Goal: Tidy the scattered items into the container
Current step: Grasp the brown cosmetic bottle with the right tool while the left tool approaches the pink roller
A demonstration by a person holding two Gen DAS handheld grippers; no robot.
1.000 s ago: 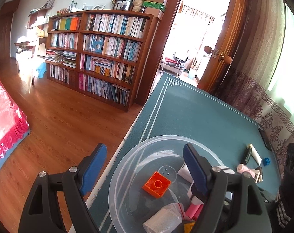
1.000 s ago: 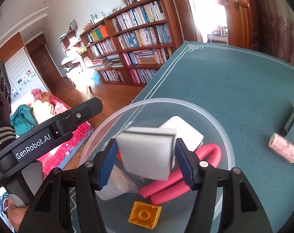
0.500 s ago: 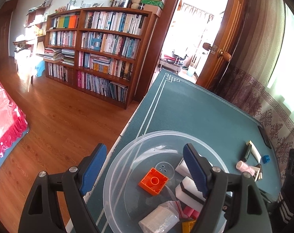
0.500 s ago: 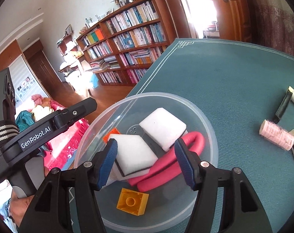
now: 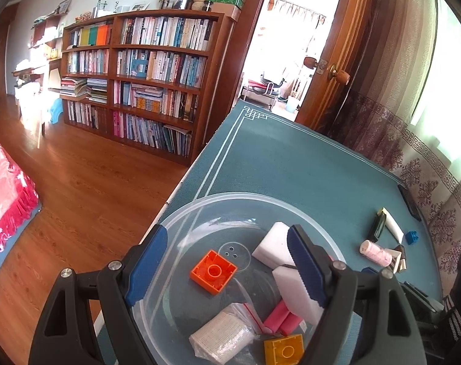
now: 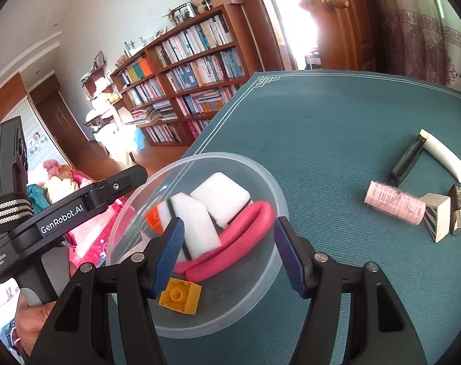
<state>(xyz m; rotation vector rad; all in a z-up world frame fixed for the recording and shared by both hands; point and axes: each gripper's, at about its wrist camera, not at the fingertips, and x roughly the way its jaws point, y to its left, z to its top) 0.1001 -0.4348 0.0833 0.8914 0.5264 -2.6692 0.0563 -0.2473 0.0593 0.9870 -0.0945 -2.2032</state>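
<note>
A clear plastic bowl [image 5: 200, 210] [image 6: 270, 179] sits at the left edge of the teal table. It holds two white sponges [image 6: 219, 196] [image 6: 197, 222], a bent pink foam tube [image 6: 239, 243], a yellow brick [image 6: 180, 298], an orange brick [image 5: 213, 273] and a bagged white pad [image 5: 221, 339]. My left gripper [image 5: 226, 234] hovers open over the bowl, holding nothing. My right gripper [image 6: 229, 223] is open and empty at the bowl's near side. On the table to the right lie a pink roll [image 6: 395, 203], a black tube [image 6: 408, 161], a white tube [image 6: 443, 155], a striped box [image 6: 437, 216] and a blue brick [image 5: 411, 237].
The table edge [image 5: 172, 194] drops to a wooden floor [image 5: 78, 188] just left of the bowl. A bookcase [image 5: 145, 85] and an open door [image 5: 331, 60] stand beyond. A hand [image 6: 32, 325] grips the left tool's handle. Bare teal cloth [image 6: 337, 115] lies behind the scattered items.
My right gripper opened and dropped the white sponge into the bowl, then drew back slightly to the right. The left gripper stayed open over the bowl.
</note>
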